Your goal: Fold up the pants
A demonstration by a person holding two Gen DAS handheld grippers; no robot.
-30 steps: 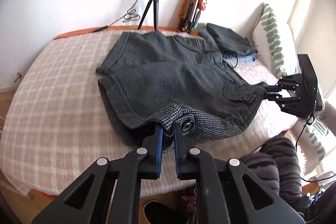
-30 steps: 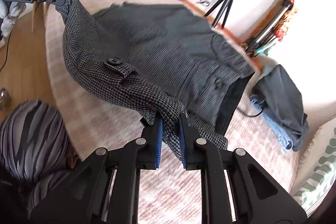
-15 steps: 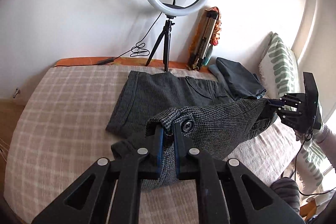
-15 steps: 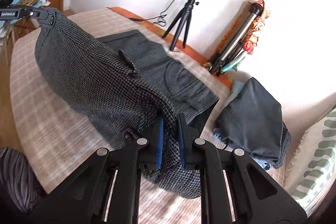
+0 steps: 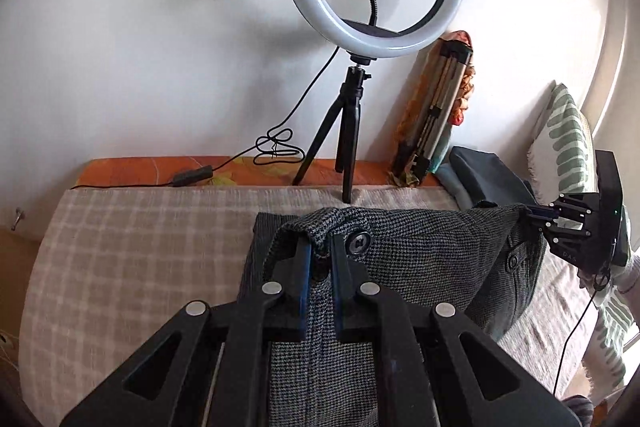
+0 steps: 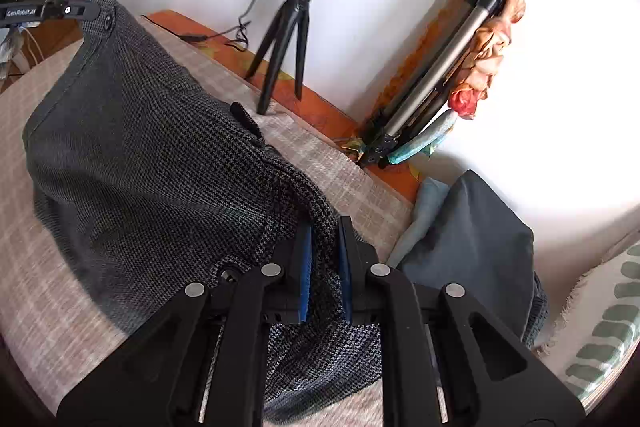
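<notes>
The grey houndstooth pants (image 5: 420,259) hang lifted over the checked bed cover (image 5: 132,247). My left gripper (image 5: 320,247) is shut on the waistband corner beside a metal snap button (image 5: 359,242). My right gripper (image 6: 324,231) is shut on the opposite waistband corner. The waistband stretches between the two grippers. The right gripper shows at the right of the left wrist view (image 5: 536,217). The left gripper shows at the top left of the right wrist view (image 6: 86,11). The pants (image 6: 152,167) drape down onto the bed, with their lower part hidden beneath.
A ring light on a black tripod (image 5: 352,131) stands at the back by the wall. A folded tripod wrapped in cloth (image 5: 436,107) leans beside it. A pile of dark and blue clothes (image 6: 464,239) and a green-patterned pillow (image 5: 568,143) lie at the right.
Both grippers have raised the waistband and carried it toward the back wall. The pants now cover the part that lay flat on the bed.
</notes>
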